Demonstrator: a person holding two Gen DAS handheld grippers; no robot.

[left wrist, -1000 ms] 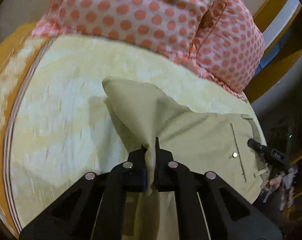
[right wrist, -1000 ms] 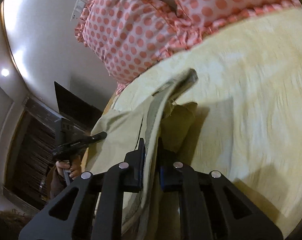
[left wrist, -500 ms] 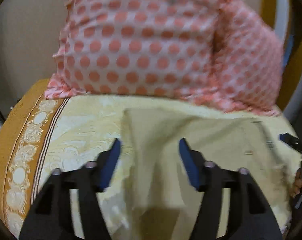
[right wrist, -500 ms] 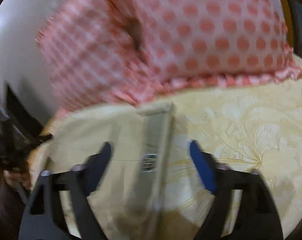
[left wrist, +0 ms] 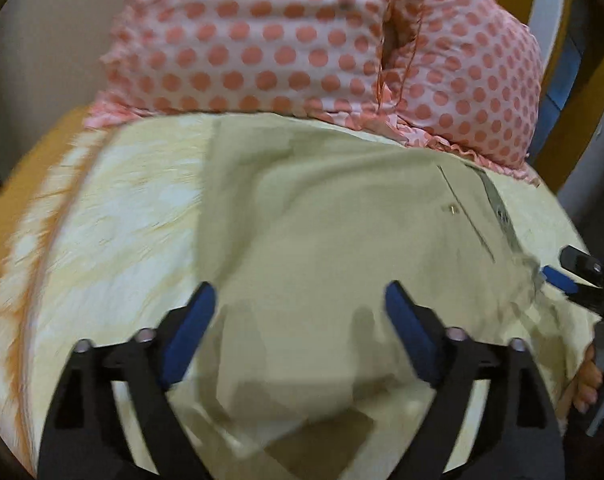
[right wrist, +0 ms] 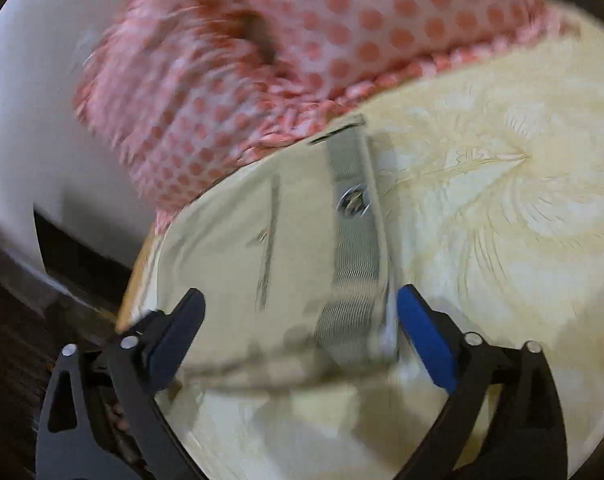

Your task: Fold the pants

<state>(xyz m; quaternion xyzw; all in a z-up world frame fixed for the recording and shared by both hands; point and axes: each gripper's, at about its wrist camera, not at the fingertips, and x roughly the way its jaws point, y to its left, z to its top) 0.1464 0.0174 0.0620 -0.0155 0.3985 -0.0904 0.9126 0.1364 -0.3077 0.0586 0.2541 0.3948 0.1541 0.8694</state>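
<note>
The khaki pants lie spread on the pale yellow bedspread of the bed, just in front of two pink polka-dot pillows. The left hand-held gripper hangs over the cloth with jaws wide apart, holding nothing. Its view alone shows the orange patterned border of the bedspread. The right hand-held gripper is likewise spread wide and empty above the waistband; only this view shows the metal button and the grey inner band clearly.
</note>
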